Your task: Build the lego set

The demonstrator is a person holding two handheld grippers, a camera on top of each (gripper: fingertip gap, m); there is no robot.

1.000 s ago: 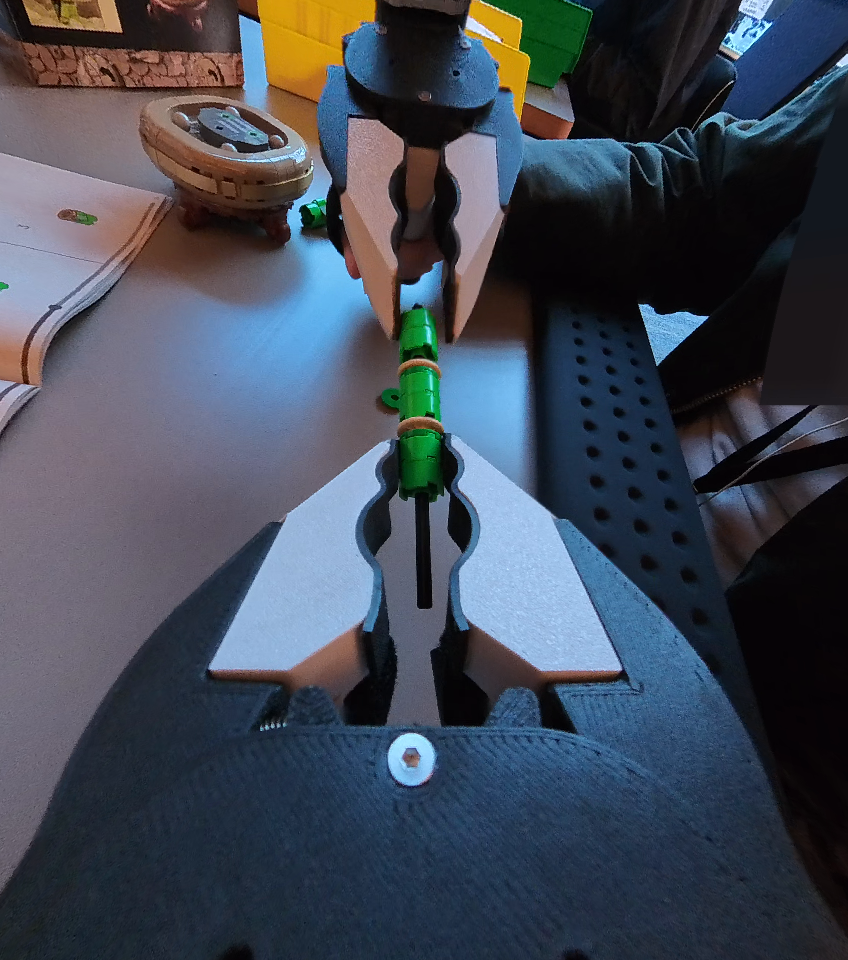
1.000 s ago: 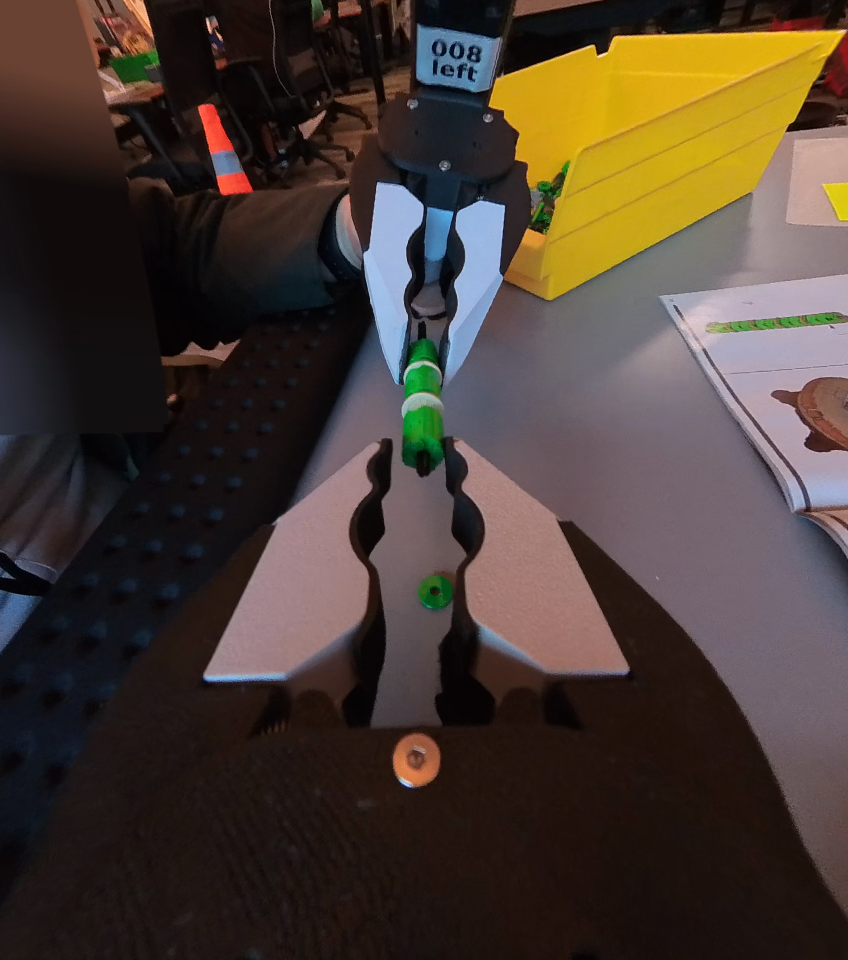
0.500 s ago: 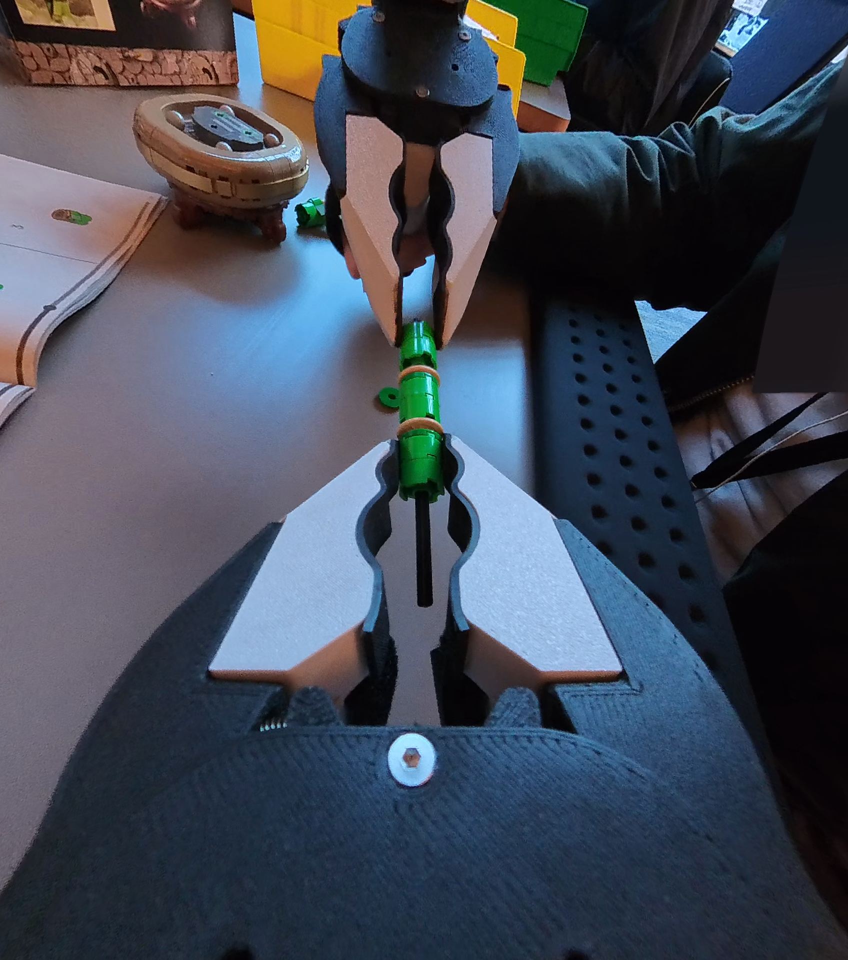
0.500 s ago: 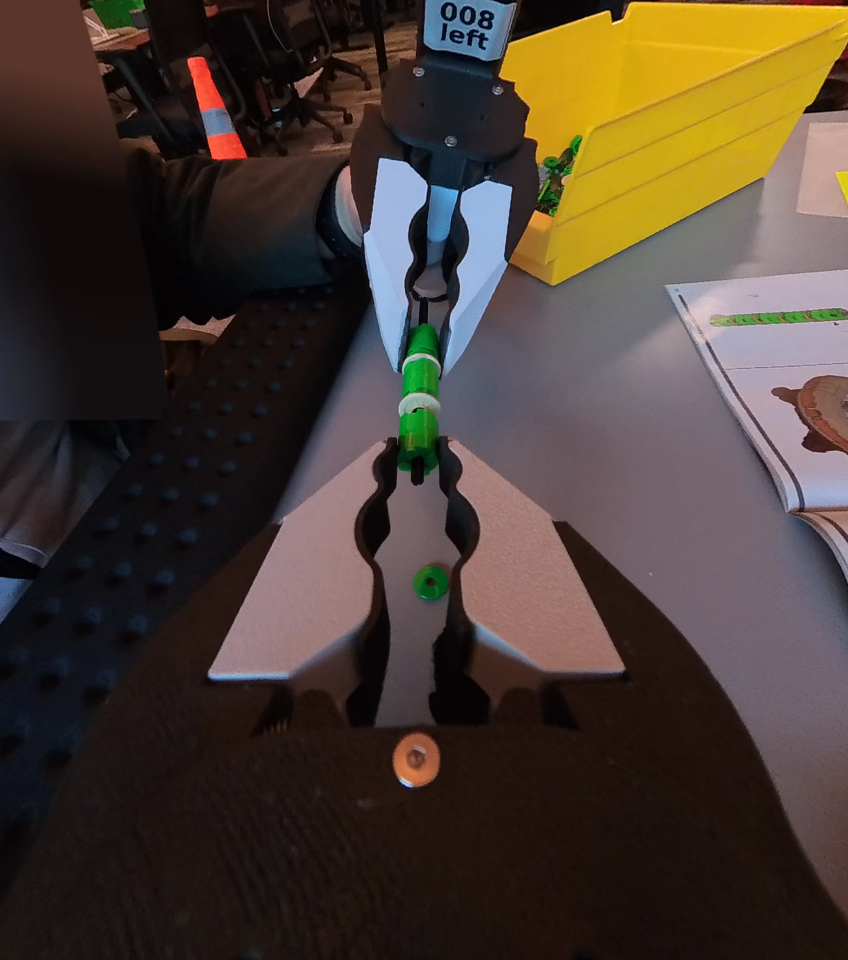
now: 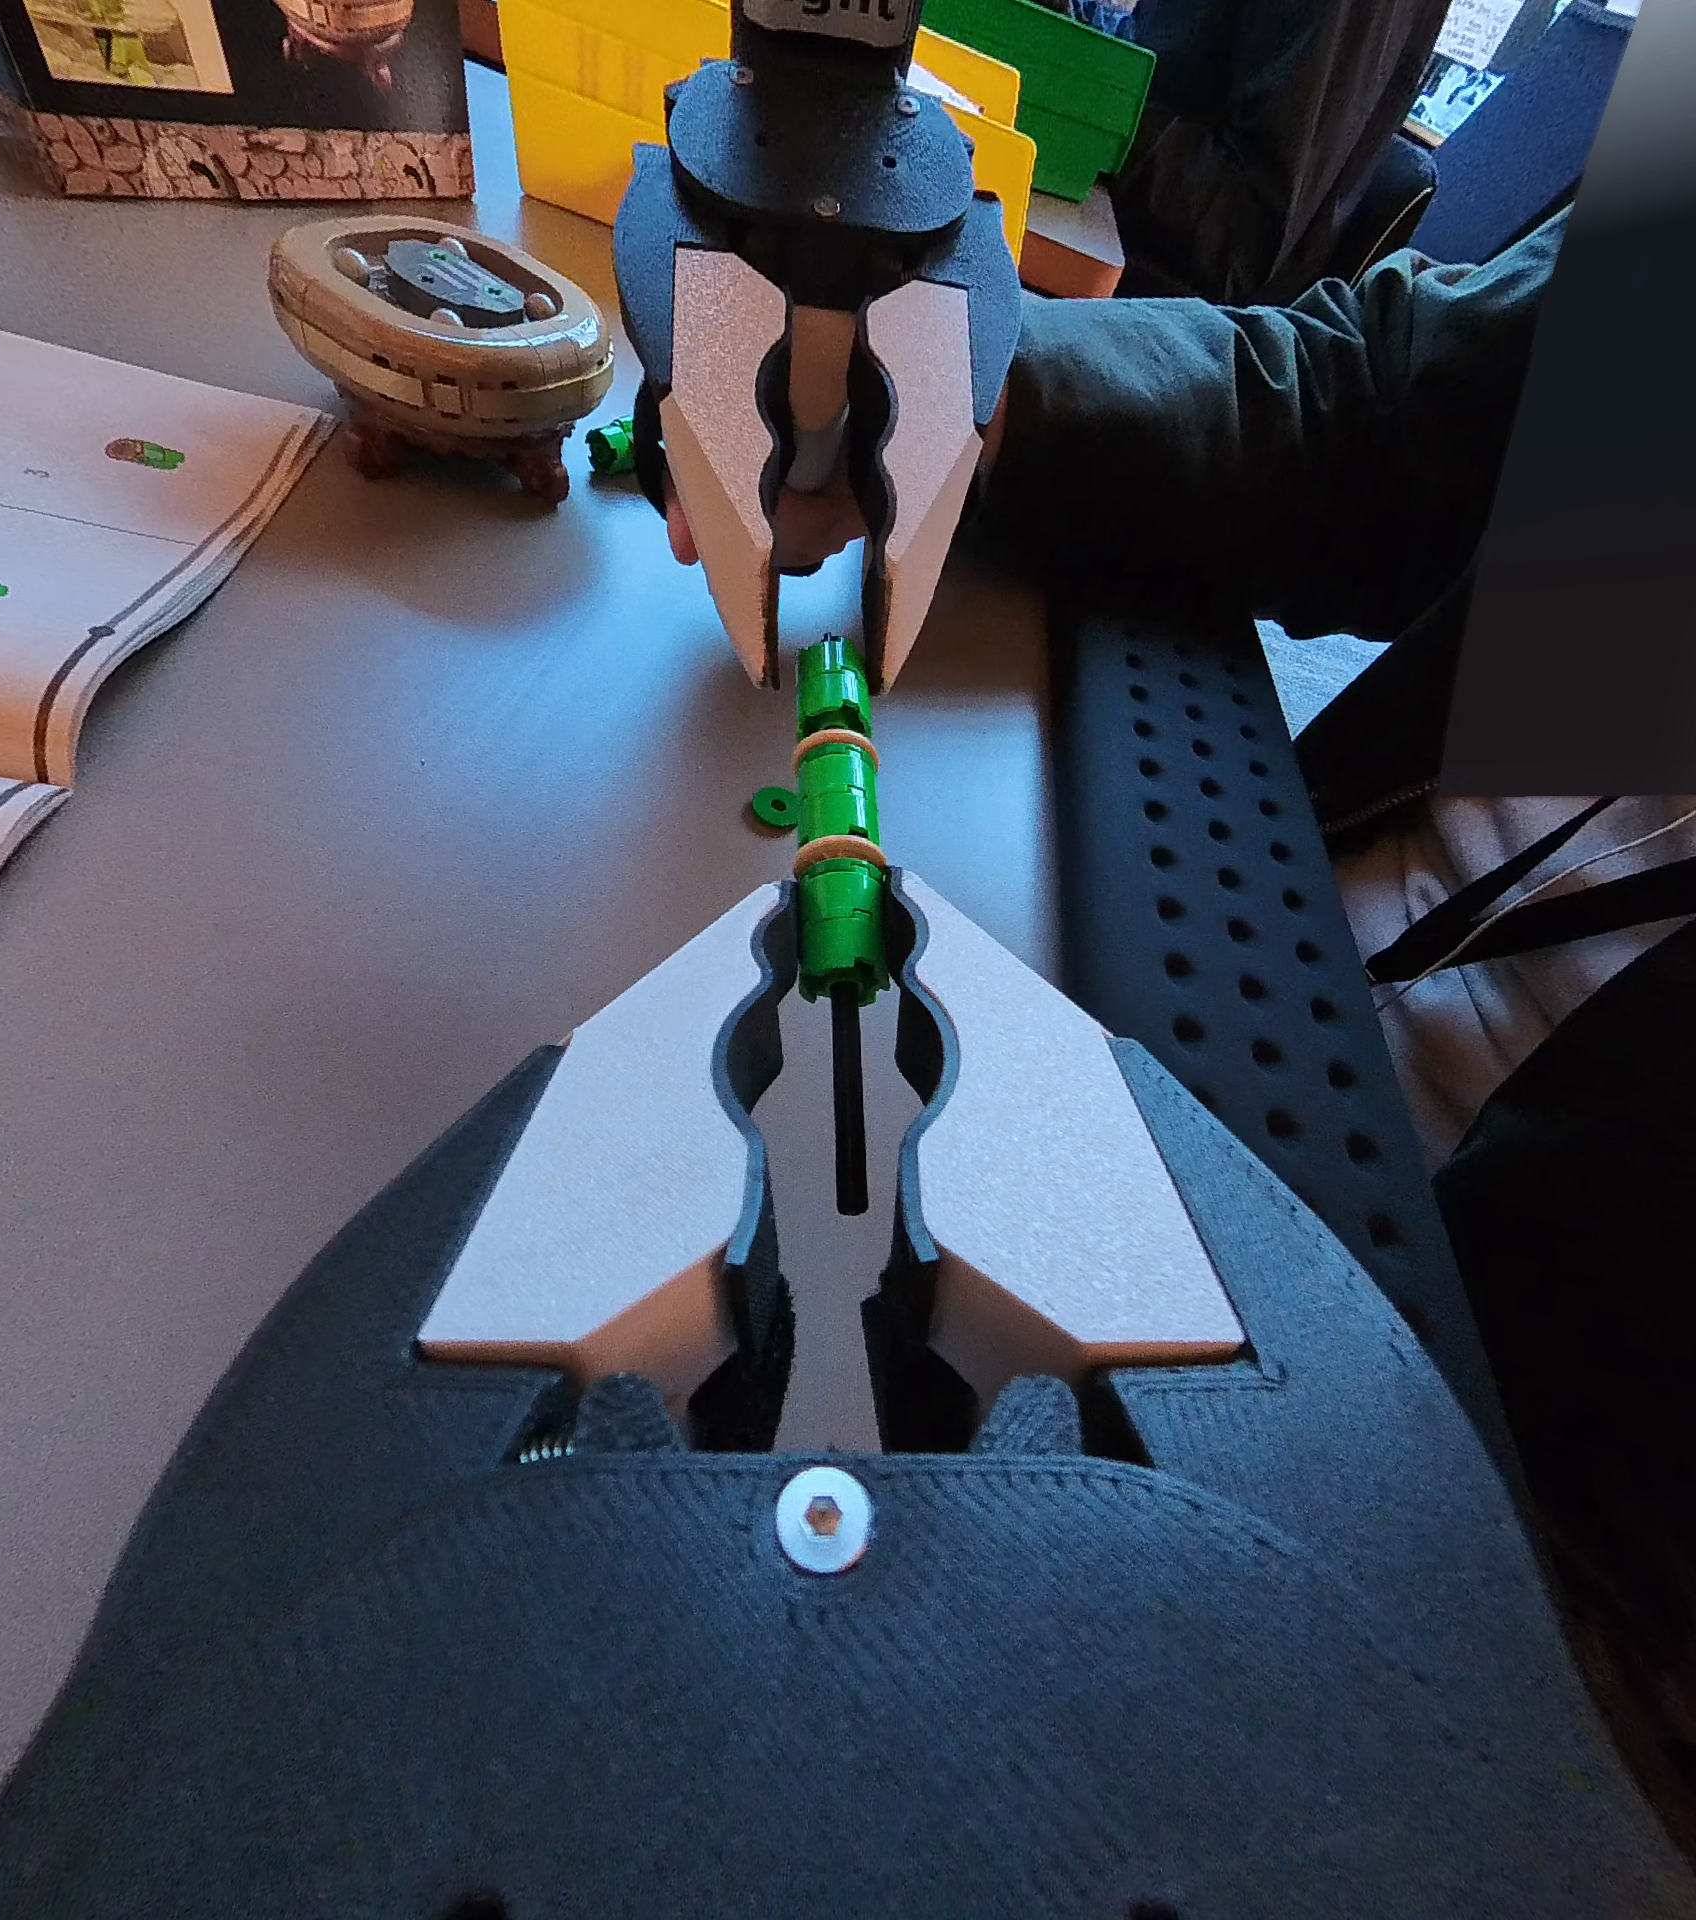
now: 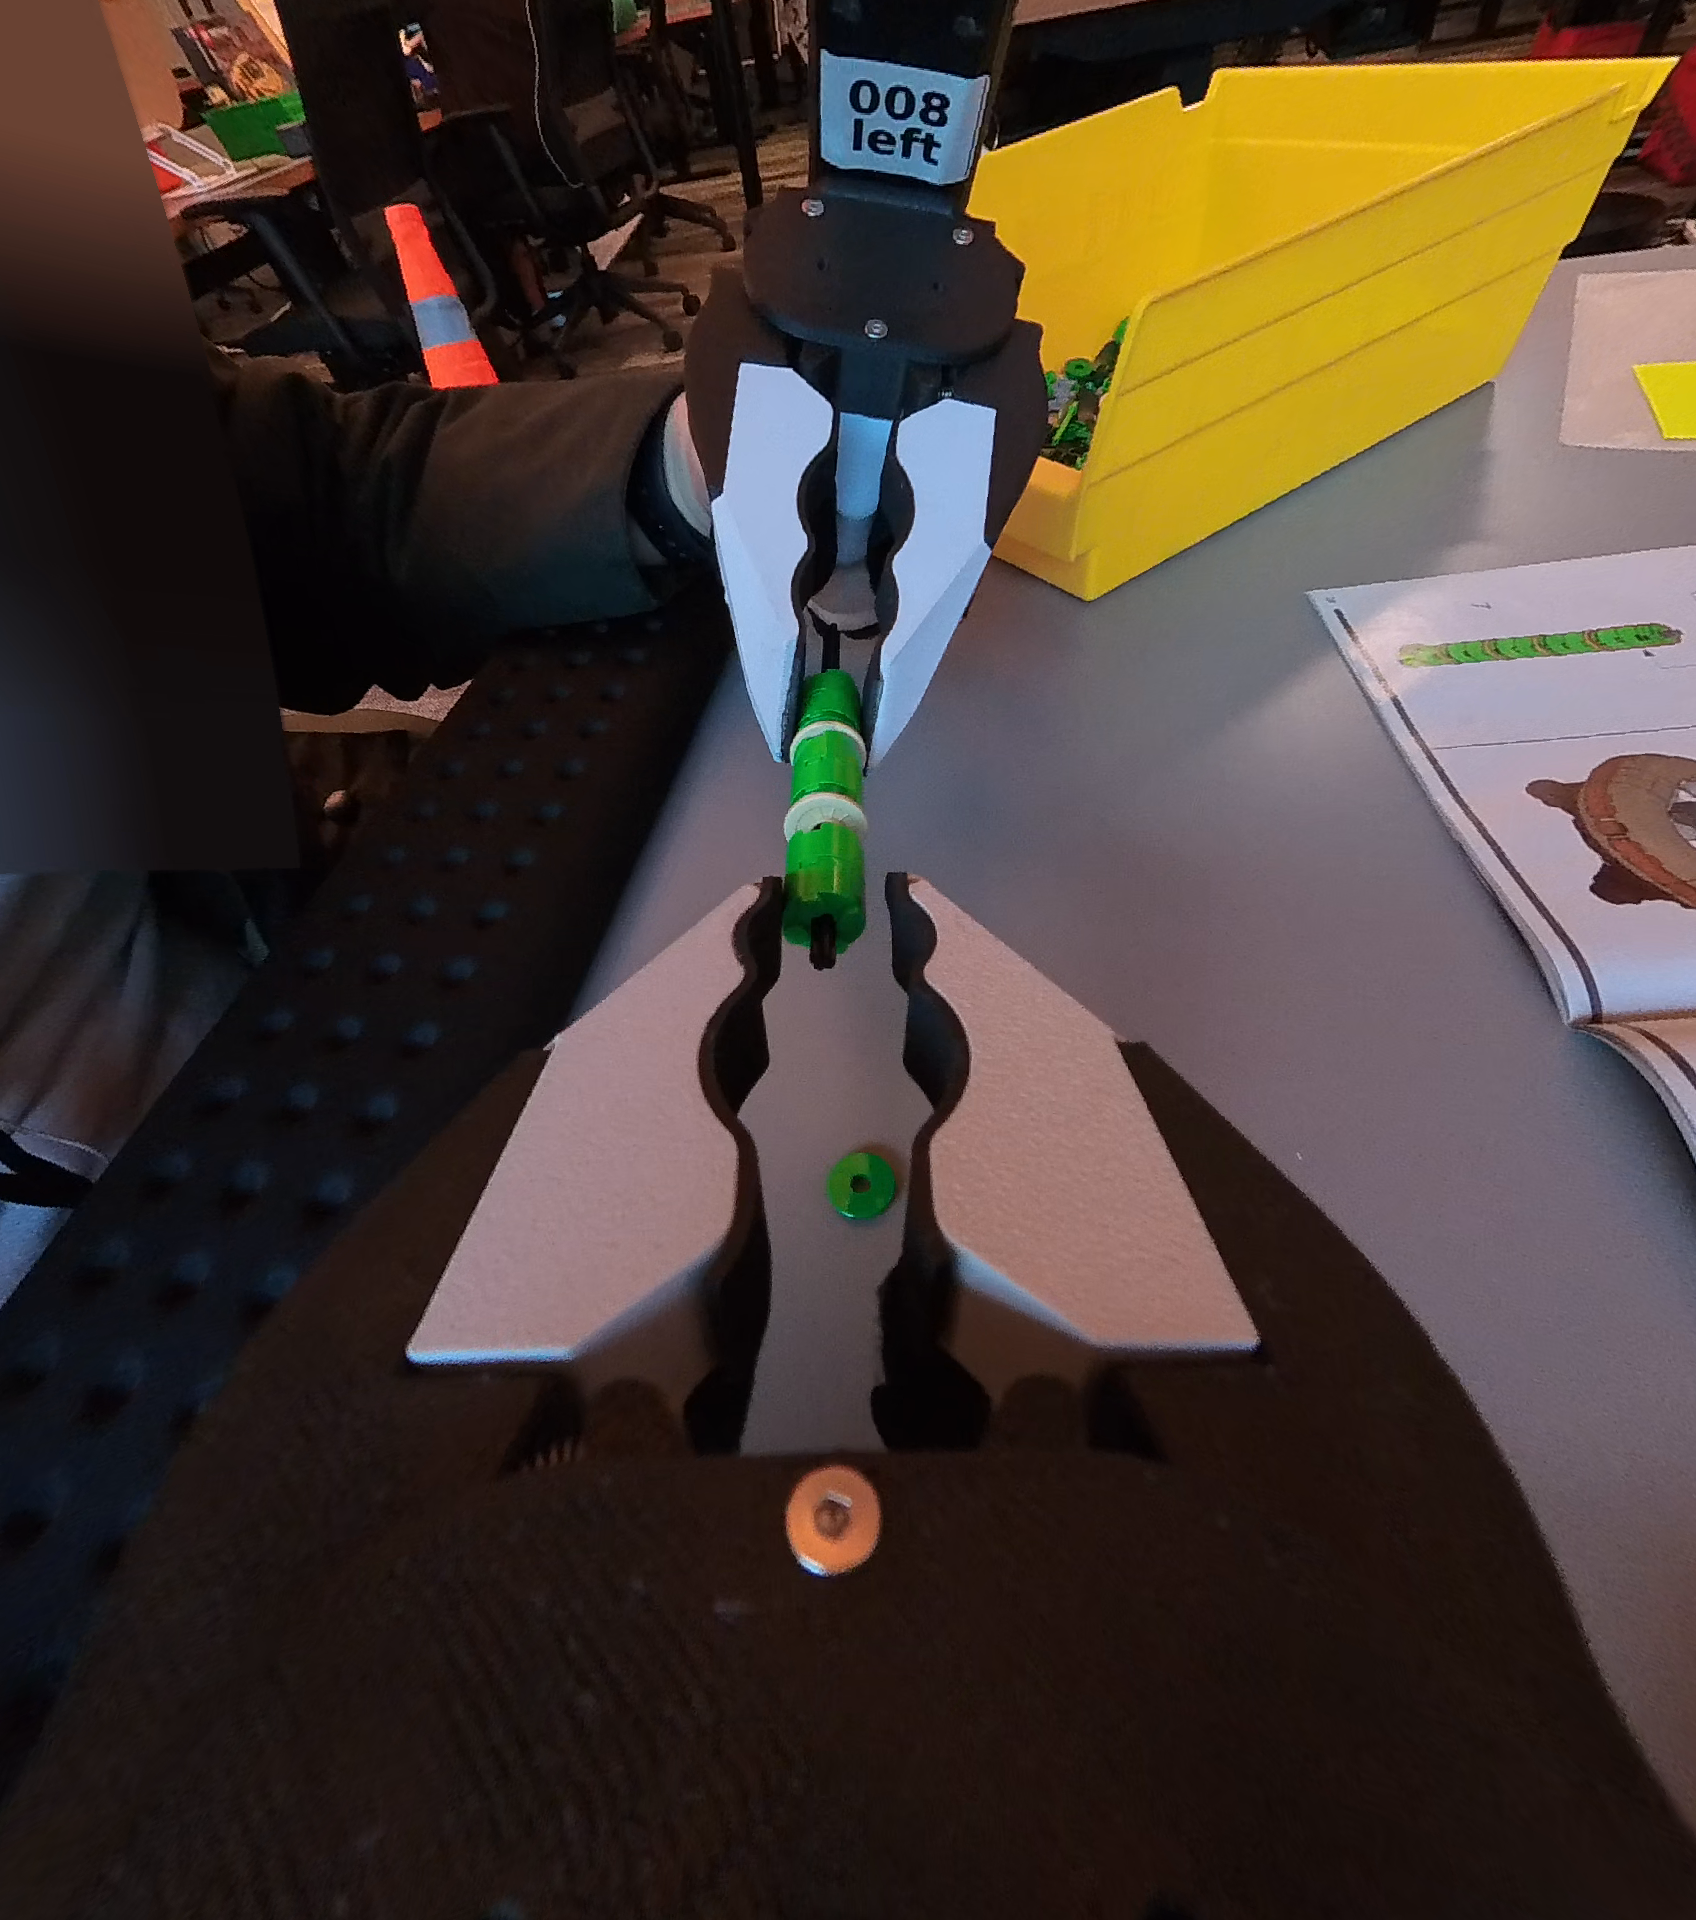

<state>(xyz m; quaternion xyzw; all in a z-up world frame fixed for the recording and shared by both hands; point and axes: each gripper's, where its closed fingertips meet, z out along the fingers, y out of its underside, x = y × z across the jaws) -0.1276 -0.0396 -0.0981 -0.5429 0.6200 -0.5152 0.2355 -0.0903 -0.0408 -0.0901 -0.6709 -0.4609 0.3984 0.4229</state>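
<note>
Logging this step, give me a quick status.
Left claw shut on green-and-tan stacked rod. Right claw open around its far end. Loose green round washer on table below.

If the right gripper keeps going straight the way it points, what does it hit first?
The green stacked rod piece, whose near end sits between the open right gripper tips; behind it, the left gripper that holds it. Depth is uncertain.

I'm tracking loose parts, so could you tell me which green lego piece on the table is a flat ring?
The flat green ring lying alone beside the held green stack; the other loose green piece, by the tan oval model, is chunky.
</note>
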